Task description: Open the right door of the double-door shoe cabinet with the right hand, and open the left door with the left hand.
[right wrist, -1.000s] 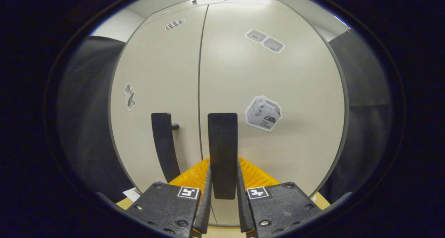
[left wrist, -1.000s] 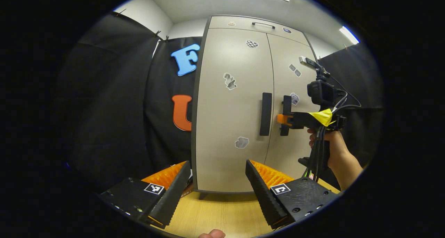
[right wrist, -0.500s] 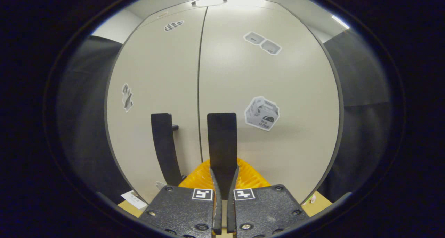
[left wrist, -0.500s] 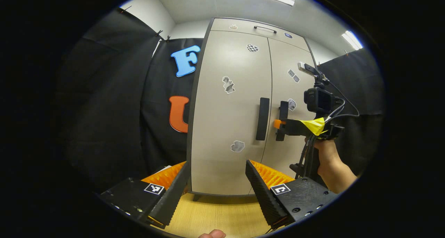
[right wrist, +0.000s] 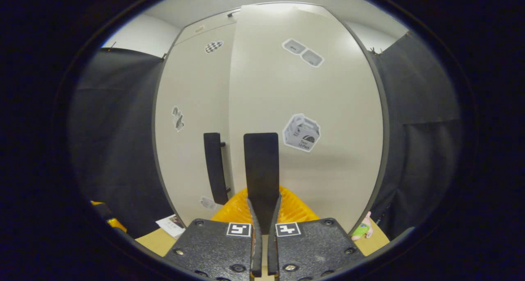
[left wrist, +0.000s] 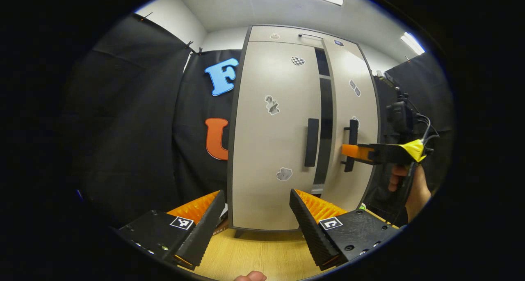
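Right door [left wrist: 356, 121] stands ajar, dark gap beside it: opening step in hand. Right tool [right wrist: 262, 199] is pinched on the right handle [right wrist: 261, 170], straight ahead between its fingers. Left tool [left wrist: 256, 215] is spread and holds nothing; left door [left wrist: 272, 133] shut, its handle [left wrist: 311, 142] ahead and right of it, well apart. Next, judged: swing the right door wider, then reach the left tool to its handle.
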Available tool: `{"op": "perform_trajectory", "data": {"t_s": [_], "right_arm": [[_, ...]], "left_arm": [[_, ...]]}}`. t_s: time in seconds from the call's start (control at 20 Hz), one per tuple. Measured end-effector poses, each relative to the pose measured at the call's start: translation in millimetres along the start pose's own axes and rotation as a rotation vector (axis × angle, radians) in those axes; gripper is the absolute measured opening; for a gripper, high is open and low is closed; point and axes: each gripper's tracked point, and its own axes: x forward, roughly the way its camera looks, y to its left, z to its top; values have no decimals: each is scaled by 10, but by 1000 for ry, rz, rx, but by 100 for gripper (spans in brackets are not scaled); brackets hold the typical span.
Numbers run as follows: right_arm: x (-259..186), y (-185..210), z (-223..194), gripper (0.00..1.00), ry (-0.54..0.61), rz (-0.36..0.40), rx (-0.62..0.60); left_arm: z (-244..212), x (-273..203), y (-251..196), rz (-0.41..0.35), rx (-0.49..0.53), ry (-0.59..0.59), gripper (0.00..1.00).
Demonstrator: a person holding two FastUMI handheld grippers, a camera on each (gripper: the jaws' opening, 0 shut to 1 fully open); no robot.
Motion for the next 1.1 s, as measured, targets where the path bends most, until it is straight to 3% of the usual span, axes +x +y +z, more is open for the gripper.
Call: {"op": "perform_trajectory", "data": {"t_s": [0.45, 1.1], "right_arm": [[-819, -441, -29, 9, -10, 0, -6], [-1448, -1250, -34, 7, -24, -171, -38]], "left_arm": [[-49, -19, -213, -6, 3, 7, 95], [-104, 86, -626, -63, -19, 19, 95]]}}
